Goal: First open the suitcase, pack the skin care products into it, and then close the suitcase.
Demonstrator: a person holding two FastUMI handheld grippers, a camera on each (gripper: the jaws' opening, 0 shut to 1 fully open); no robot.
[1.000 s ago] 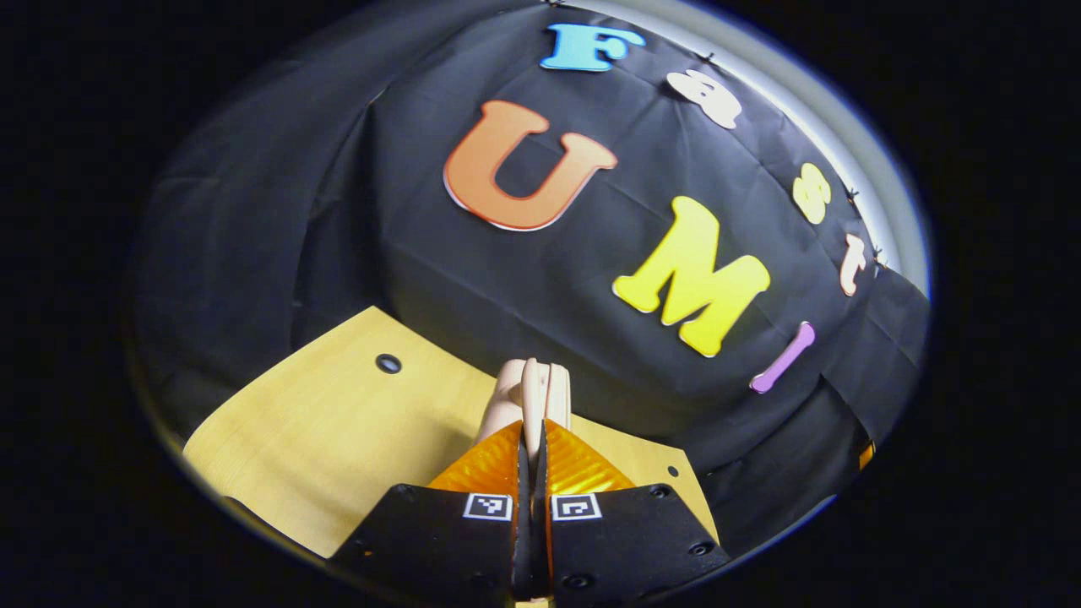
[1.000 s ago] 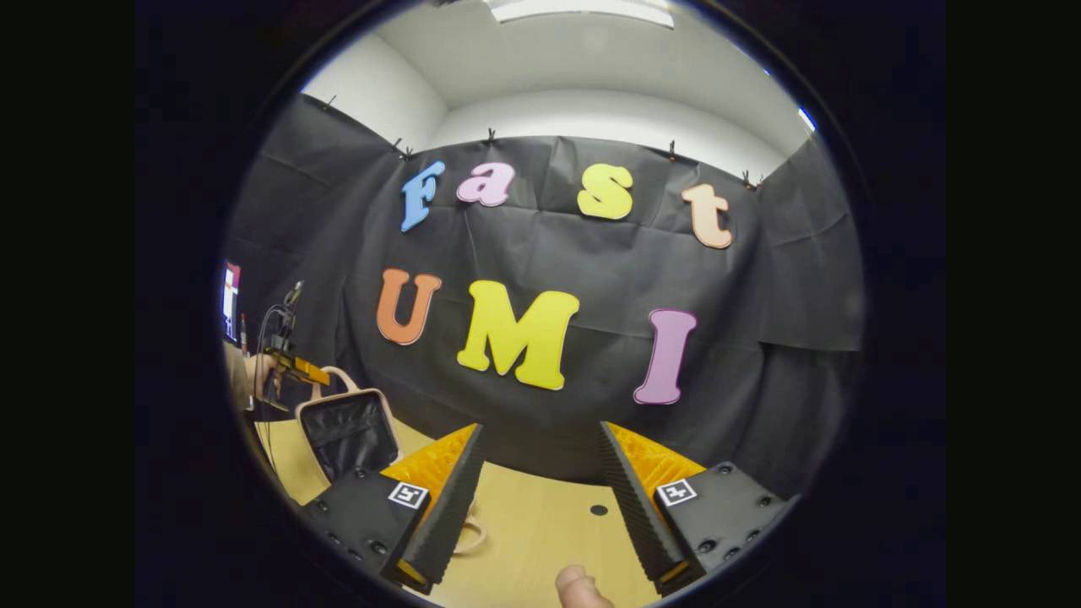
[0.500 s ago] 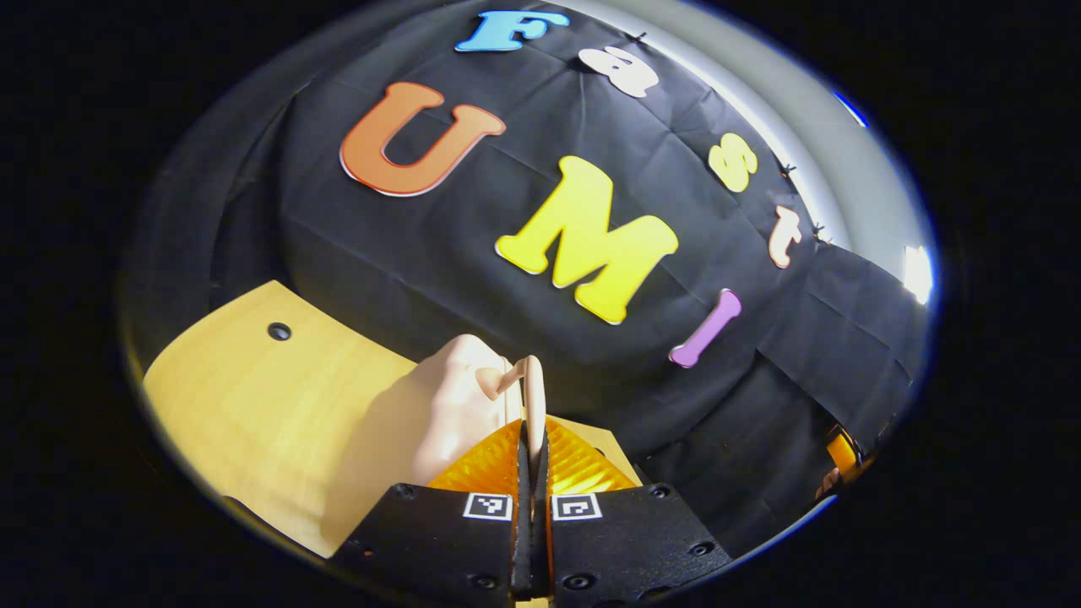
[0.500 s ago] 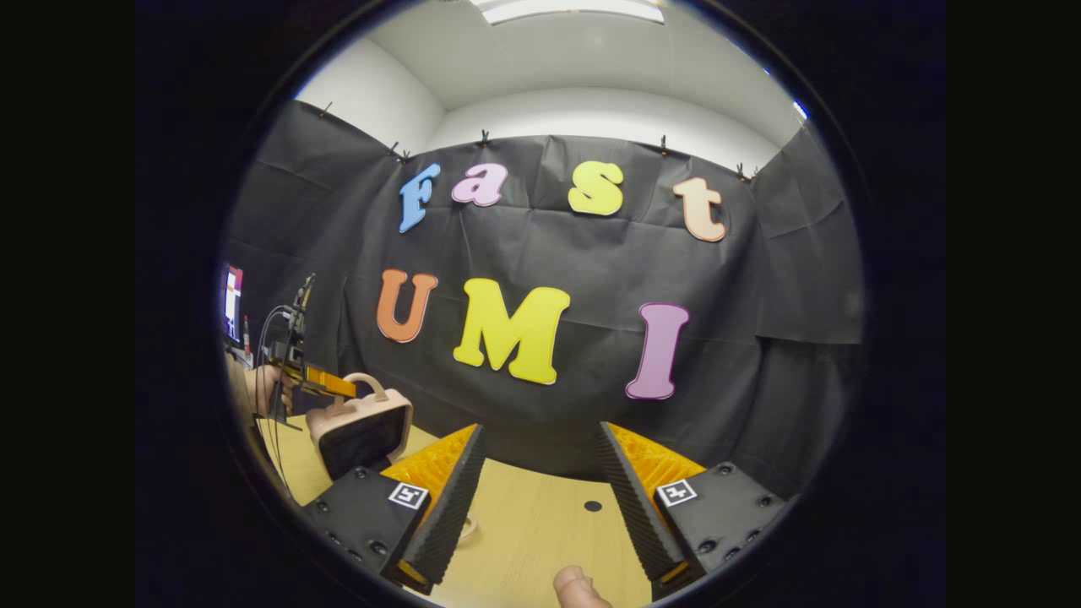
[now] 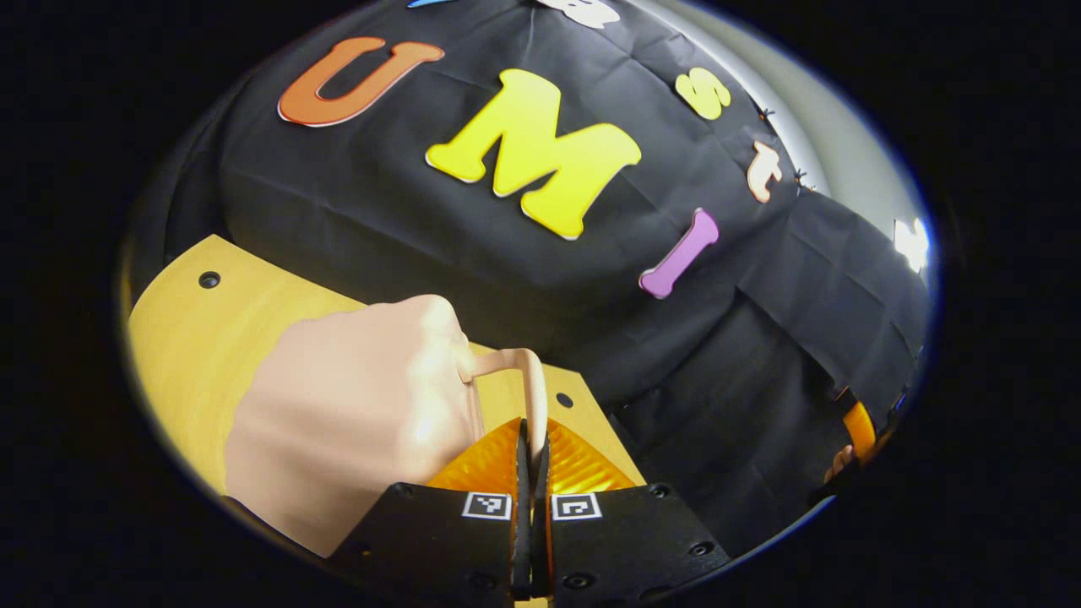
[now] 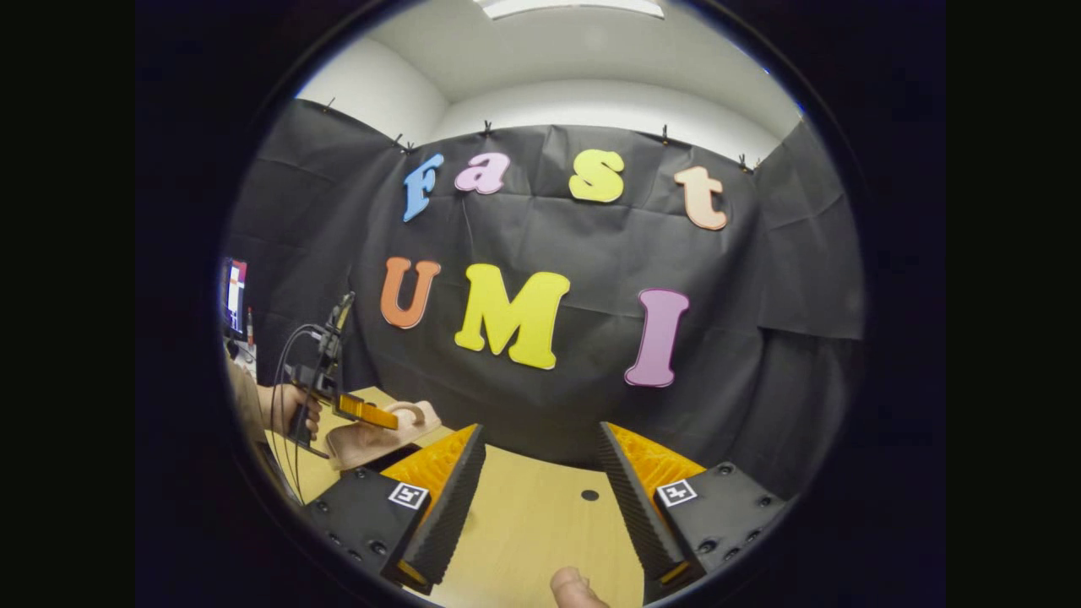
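The wooden desk [image 6: 540, 523] is stretching across the lower part of both views, pale yellow, with small dark round holes in its top. In the left gripper view it is showing to the left of and behind the case [image 5: 169, 338].

The suitcase [image 5: 346, 414], a small pink case, is lying on the desk, its broad smooth shell facing up toward the camera in the left gripper view. In the right gripper view the suitcase [image 6: 372, 437] is sitting at the far left of the desk, lying low and flat, with its looped handle [image 6: 411, 411] standing up from its near edge. Whether its two halves are fully meeting cannot be told from these views.

The left tool [image 5: 531, 439] is clenched on the suitcase handle [image 5: 525, 384]: its two fingers are pressing together with the thin pink loop pinched between them, just beside the shell. Seen from the right gripper view, that left tool [image 6: 376, 415] is reaching in from the left, held by a hand [image 6: 291, 407] with cables trailing off behind it.

The right tool [image 6: 540, 490] is hovering released above the bare desk, well apart from the suitcase, its fingers spread wide with nothing between them. A fingertip [image 6: 573, 589] of the person is poking in at the bottom edge of that view.
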